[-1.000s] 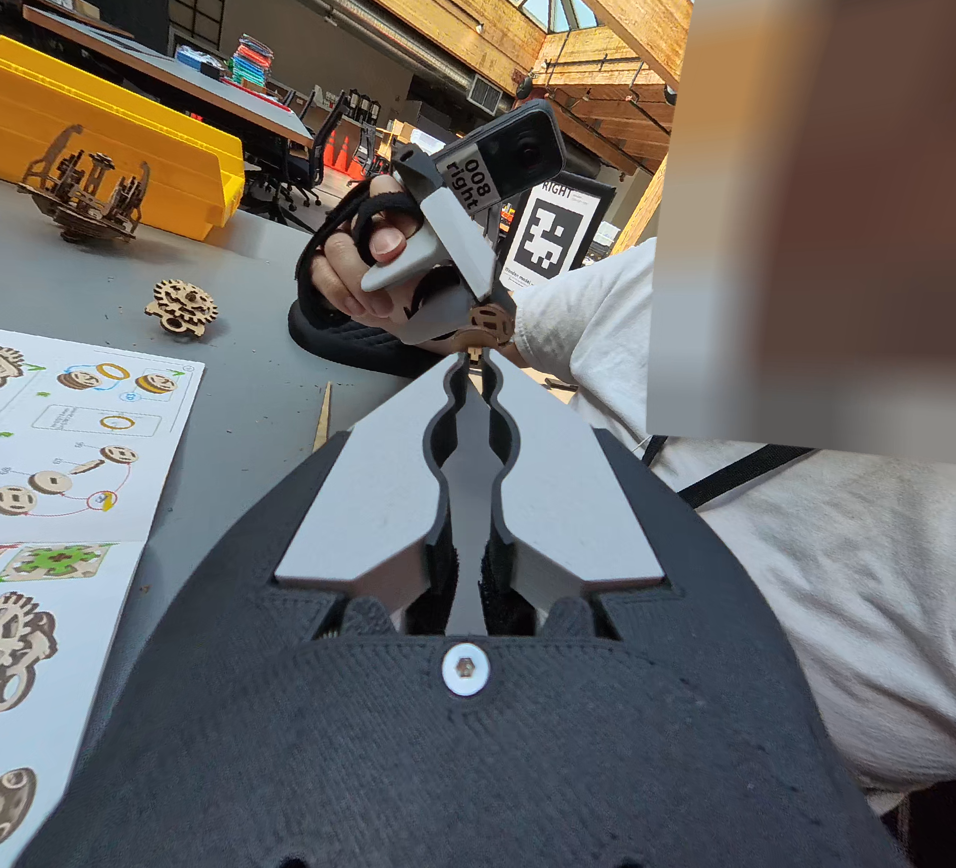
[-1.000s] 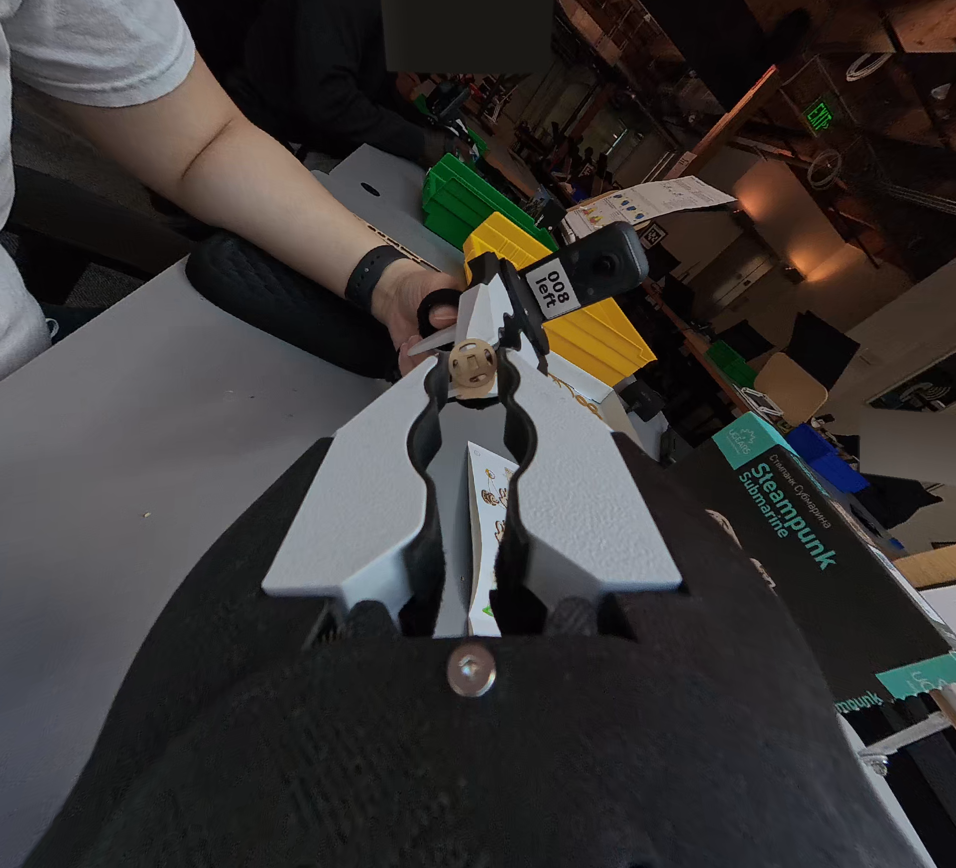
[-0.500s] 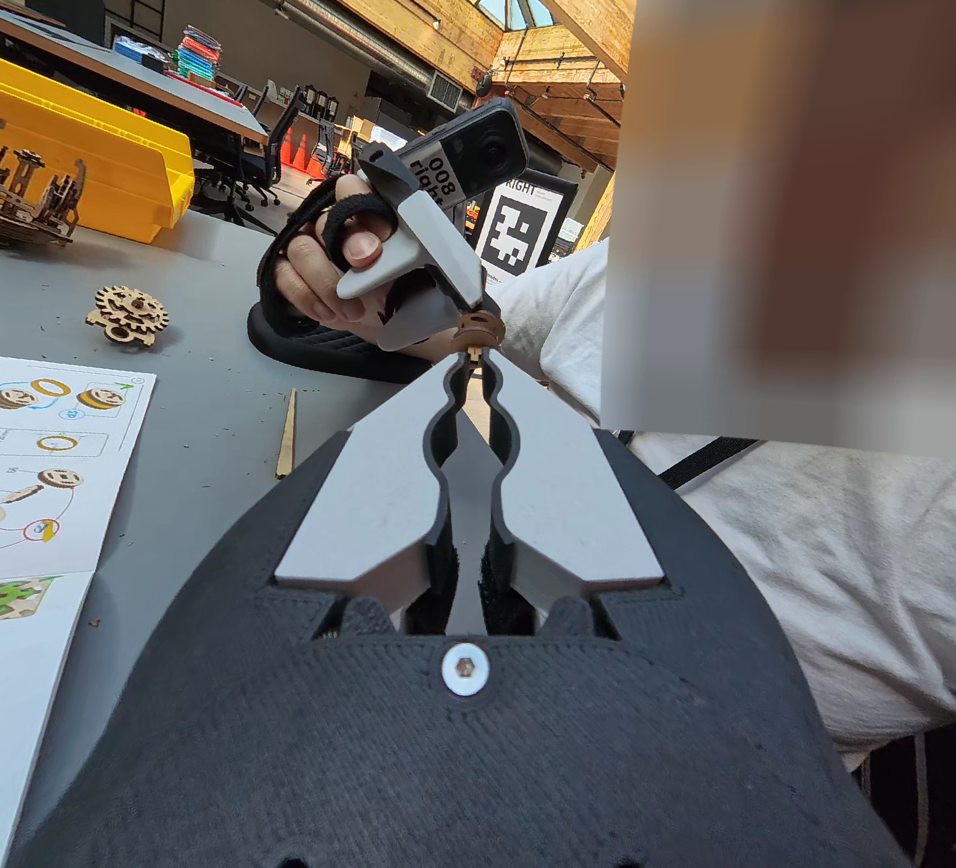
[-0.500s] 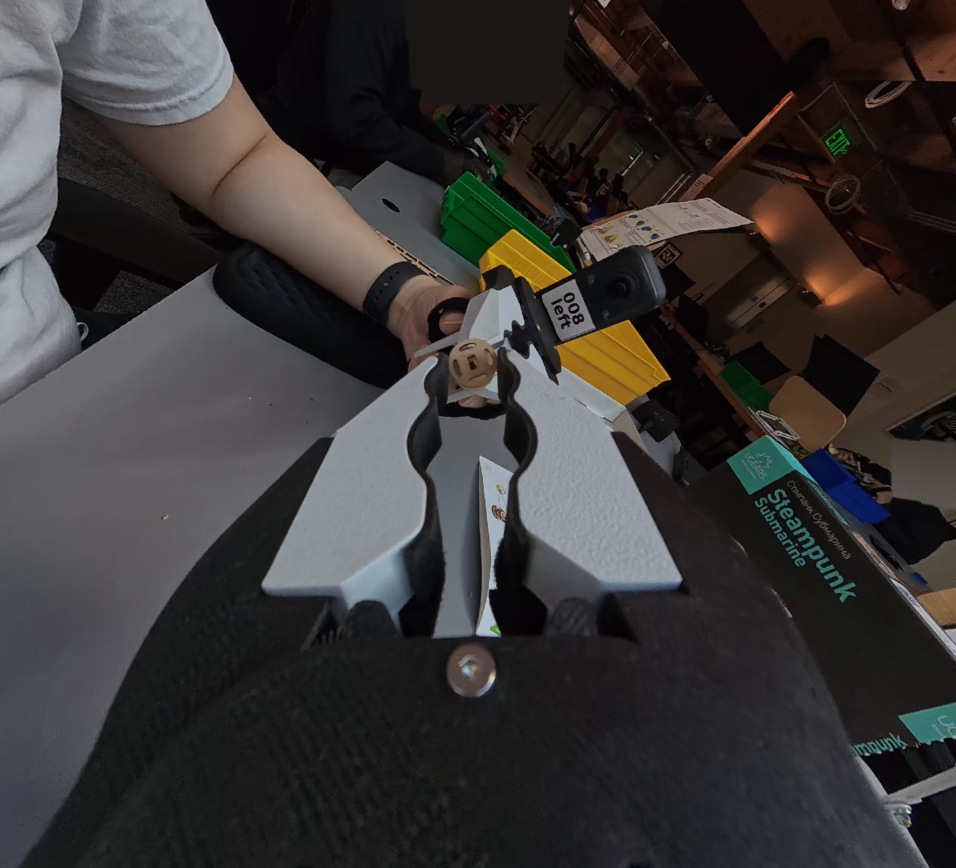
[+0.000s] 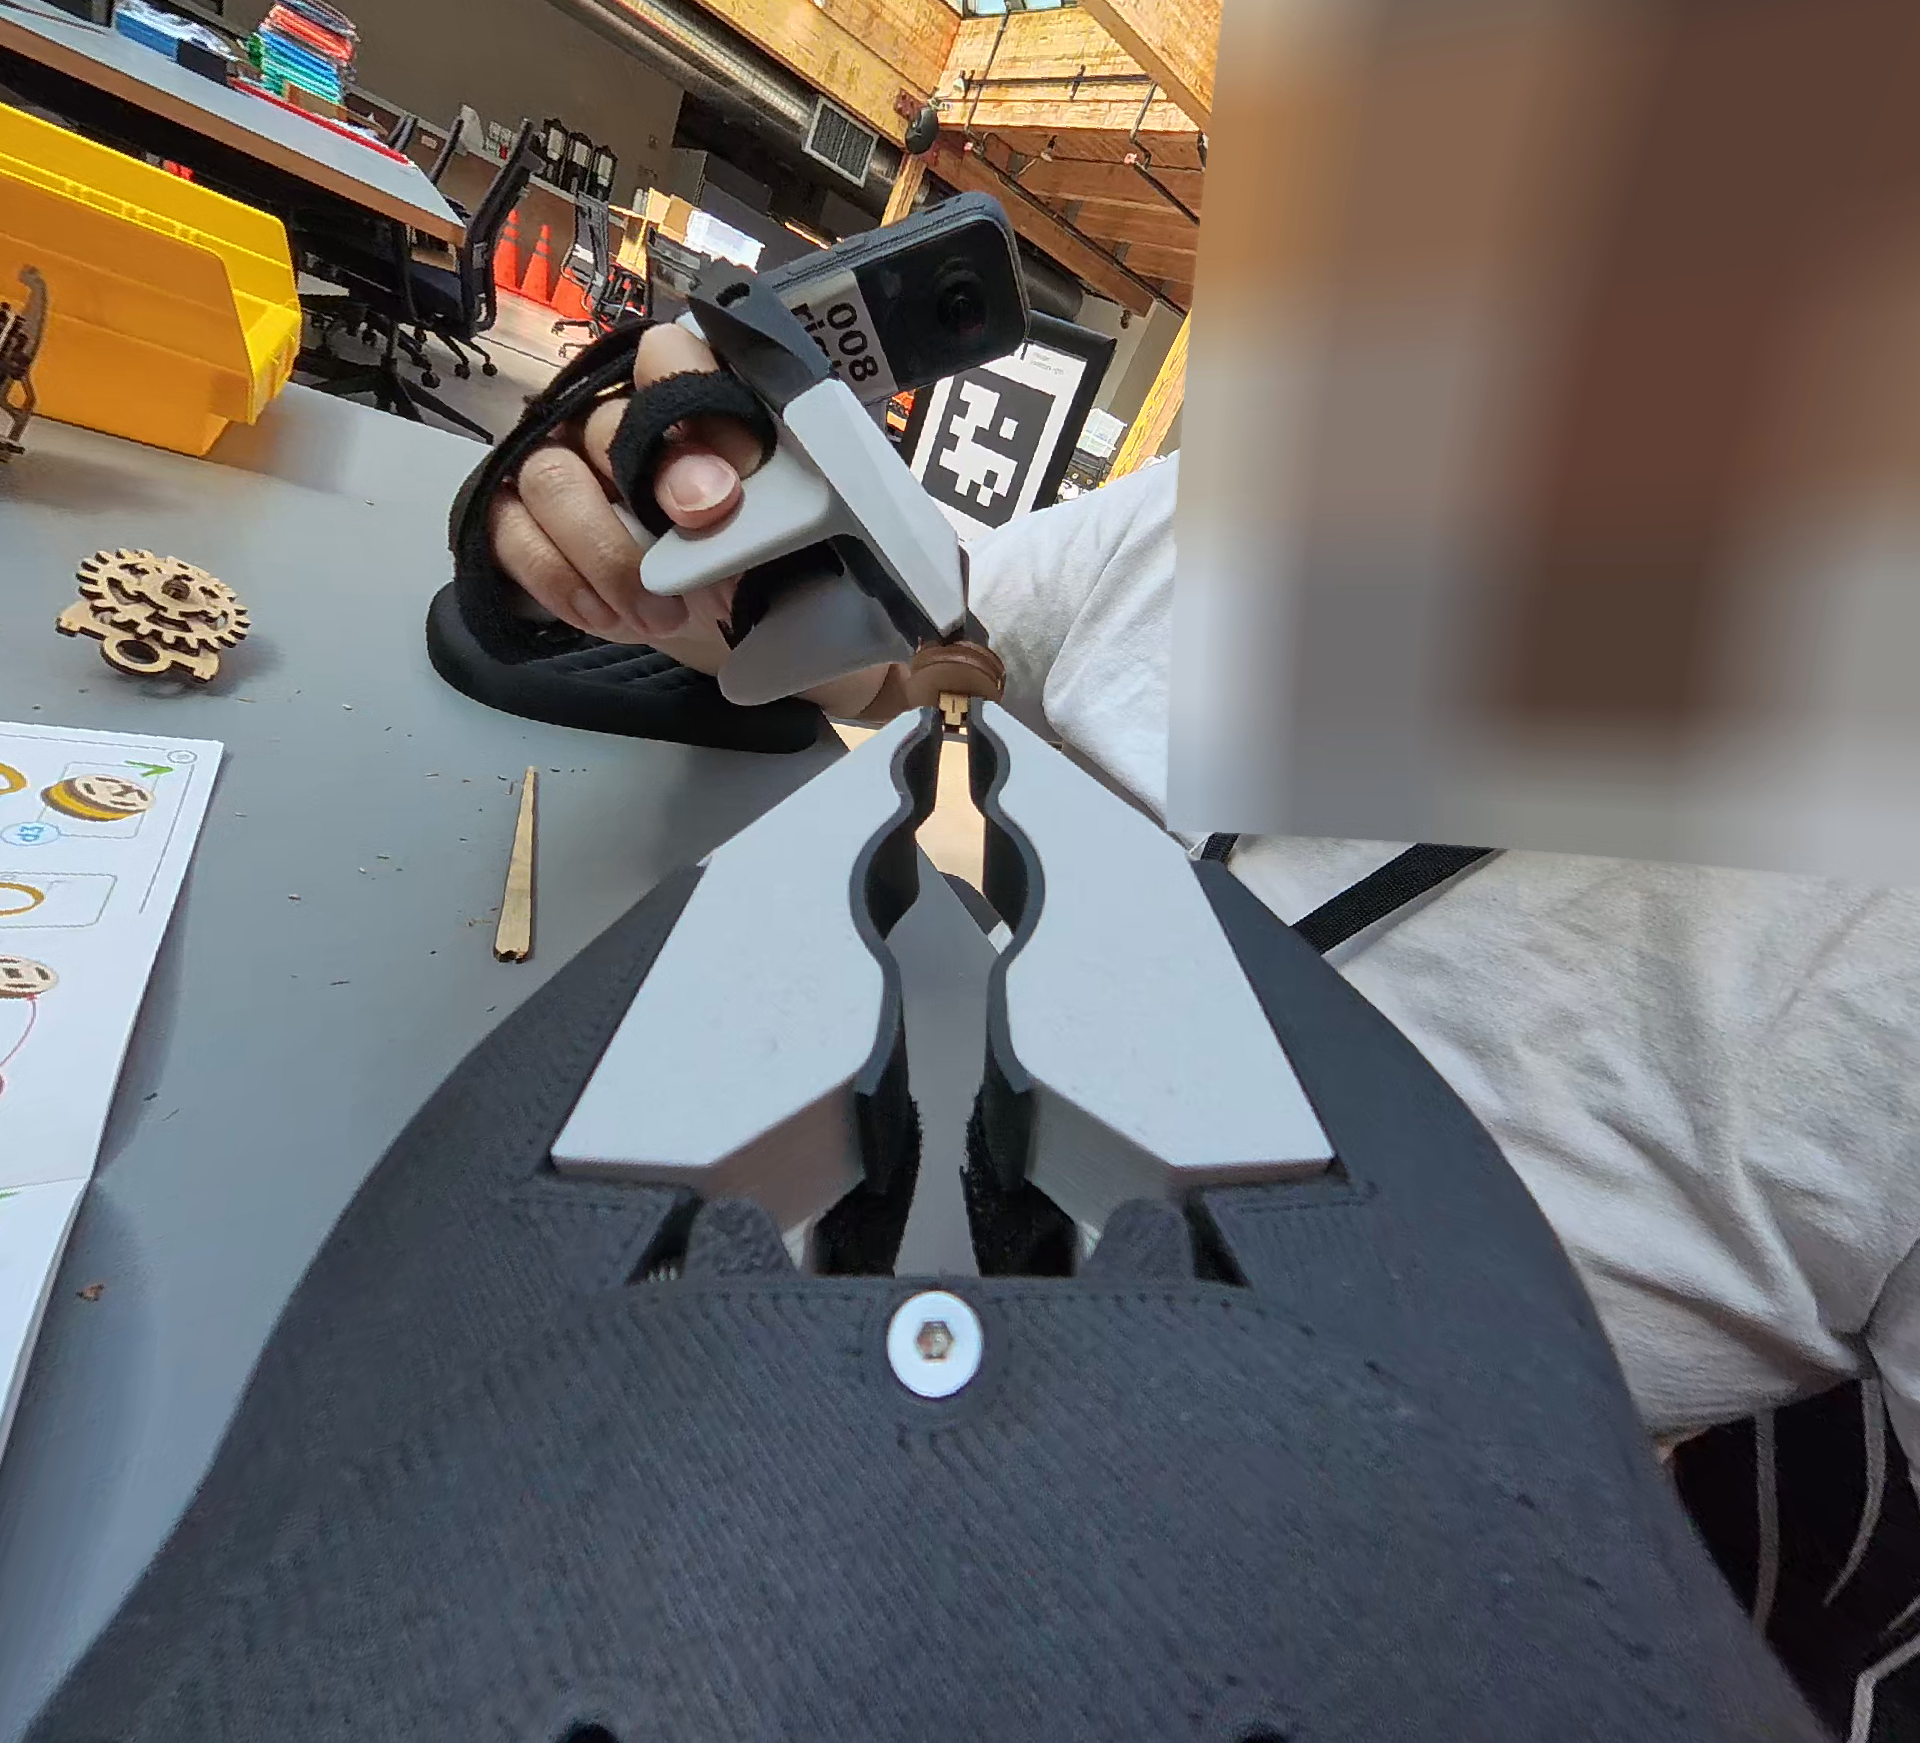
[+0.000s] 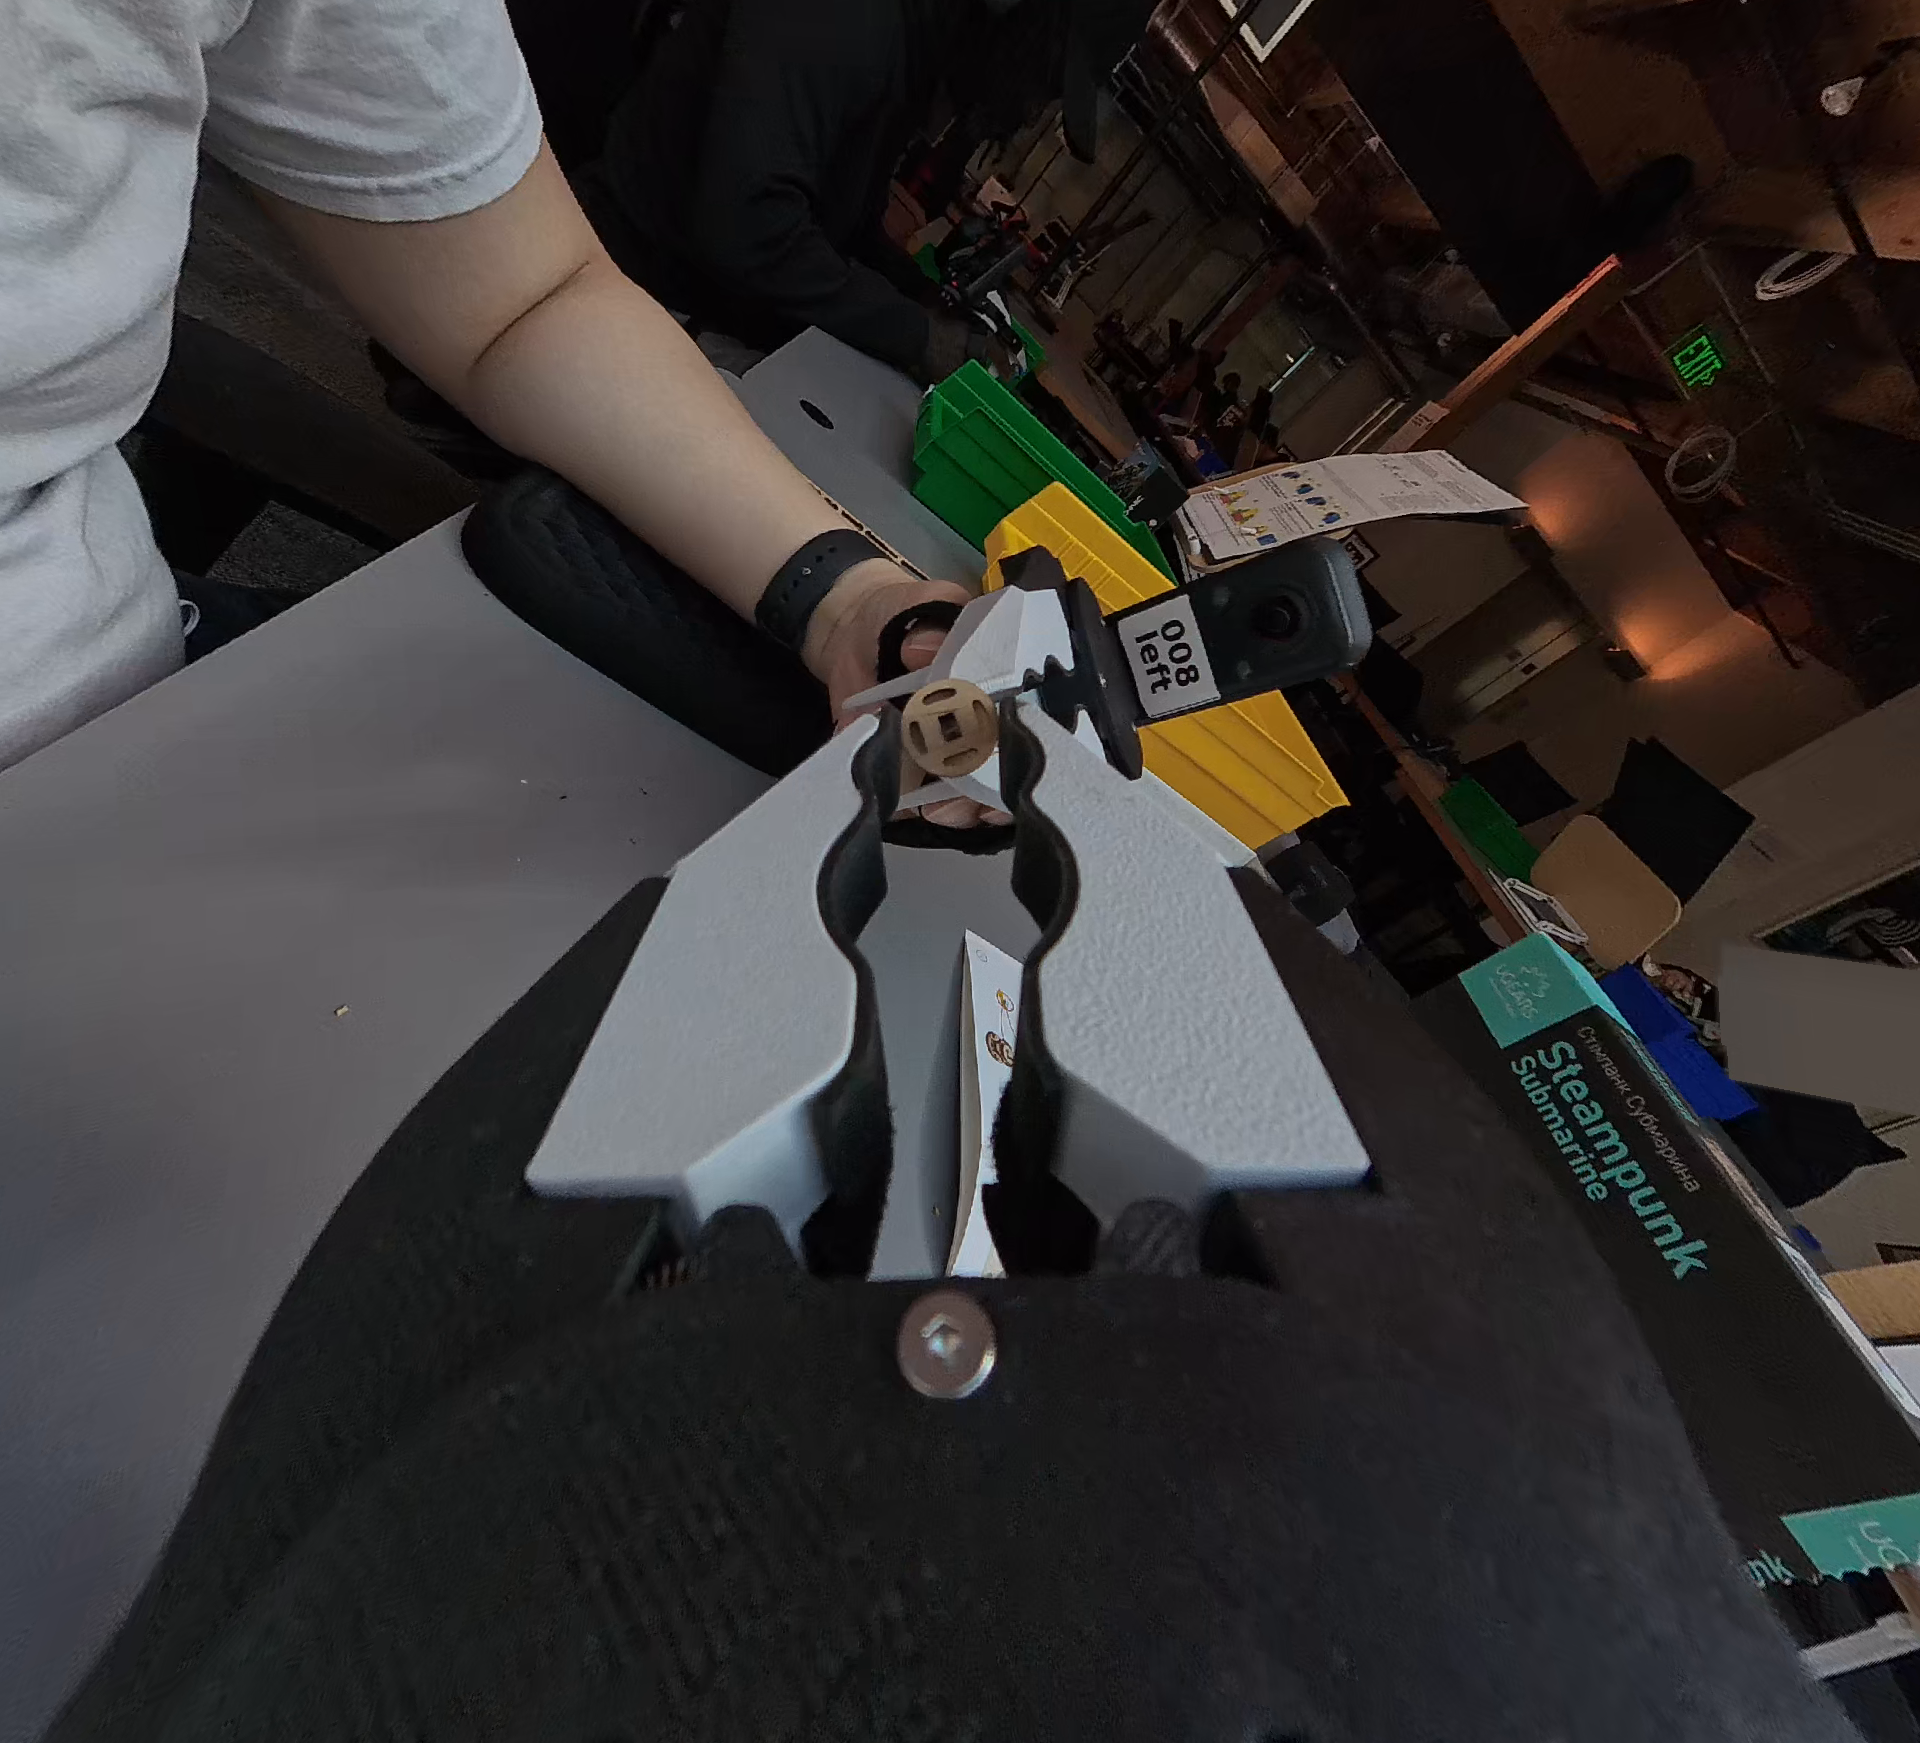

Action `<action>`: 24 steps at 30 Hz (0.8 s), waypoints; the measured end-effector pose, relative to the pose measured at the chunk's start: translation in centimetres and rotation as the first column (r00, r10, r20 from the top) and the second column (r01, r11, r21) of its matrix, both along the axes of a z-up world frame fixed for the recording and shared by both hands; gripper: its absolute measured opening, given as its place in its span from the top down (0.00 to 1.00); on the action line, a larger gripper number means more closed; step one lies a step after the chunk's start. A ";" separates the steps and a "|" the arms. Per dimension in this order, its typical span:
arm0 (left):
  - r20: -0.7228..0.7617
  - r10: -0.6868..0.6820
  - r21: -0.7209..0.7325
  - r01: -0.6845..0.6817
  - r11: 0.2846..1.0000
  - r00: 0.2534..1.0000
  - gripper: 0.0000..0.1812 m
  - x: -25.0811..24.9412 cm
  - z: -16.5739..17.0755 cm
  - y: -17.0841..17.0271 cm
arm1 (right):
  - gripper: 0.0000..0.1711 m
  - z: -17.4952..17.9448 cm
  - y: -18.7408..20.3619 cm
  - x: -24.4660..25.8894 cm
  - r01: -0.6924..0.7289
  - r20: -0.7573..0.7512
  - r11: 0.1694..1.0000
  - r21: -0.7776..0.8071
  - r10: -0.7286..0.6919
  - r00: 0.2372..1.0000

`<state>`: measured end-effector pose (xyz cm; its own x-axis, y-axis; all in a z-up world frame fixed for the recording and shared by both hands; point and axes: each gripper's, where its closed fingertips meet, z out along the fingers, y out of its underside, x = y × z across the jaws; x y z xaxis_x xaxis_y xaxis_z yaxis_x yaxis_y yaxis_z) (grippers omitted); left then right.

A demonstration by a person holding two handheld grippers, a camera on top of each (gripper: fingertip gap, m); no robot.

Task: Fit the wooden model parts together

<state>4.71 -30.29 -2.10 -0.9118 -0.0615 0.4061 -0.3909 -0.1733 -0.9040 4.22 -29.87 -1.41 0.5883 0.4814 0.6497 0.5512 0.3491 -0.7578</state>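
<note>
My left gripper (image 5: 951, 725) is shut on a small wooden peg (image 5: 952, 706), held up above the grey table (image 5: 343, 758). My right gripper (image 5: 940, 639) comes in from the upper left and is shut on a small round wooden disc (image 5: 958, 660), which sits right on top of the peg. In the right wrist view the right gripper (image 6: 948, 743) pinches the disc (image 6: 948, 729) by its edges. The disc has a cross-shaped cut-out in its face. The left gripper's fingers (image 6: 1003, 649) show just behind it. The peg is hidden there.
A wooden gear assembly (image 5: 156, 618), a loose wooden stick (image 5: 516, 867) and an instruction sheet (image 5: 83, 914) lie on the table at the left. A yellow bin (image 5: 135, 291) stands at the back. A black wrist rest (image 5: 623, 685) lies under the right hand. A dark box (image 6: 1621, 1163) is at the right. My left and right fingertips are right by each other.
Both grippers have stayed tip to tip with peg and disc together. The pair has drifted right, so the gear, sheet and bin have slid left in the left wrist view.
</note>
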 end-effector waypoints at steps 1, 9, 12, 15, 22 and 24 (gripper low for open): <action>-0.004 -0.008 0.003 0.008 1.000 1.000 0.99 -0.1 -0.1 -0.1 | 0.89 -0.1 0.0 -0.1 -0.002 0.007 1.000 0.001 0.002 1.000; -0.007 -0.082 0.055 0.082 0.995 0.997 0.99 -1.4 -0.8 -1.4 | 0.89 -0.7 -1.3 -1.4 -0.081 0.037 0.997 -0.021 0.081 0.996; -0.005 -0.064 0.059 0.064 0.996 0.998 0.99 -1.1 -0.8 -1.3 | 0.89 -0.7 -1.3 -1.2 -0.070 0.043 0.997 -0.021 0.071 0.997; -0.004 -0.049 0.065 0.049 0.997 0.999 0.99 -0.9 -0.9 -1.1 | 0.89 -0.8 -1.1 -0.9 -0.048 0.074 0.999 -0.017 0.050 0.996; 0.003 -0.045 0.064 0.045 0.997 0.999 0.99 -0.9 -0.7 -1.0 | 0.88 -0.9 -1.0 -0.9 -0.045 0.065 0.999 -0.025 0.047 0.997; 0.006 -0.042 0.064 0.042 0.997 0.999 0.99 -0.9 -0.7 -0.9 | 0.88 -0.7 -1.1 -0.8 -0.046 0.053 0.999 -0.025 0.047 0.998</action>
<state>3.86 -31.16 -2.84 -0.9169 -0.0489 0.3961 -0.3902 -0.0988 -0.9154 3.40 -30.92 -2.14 0.5299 0.5229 0.6676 0.5747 0.3575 -0.7362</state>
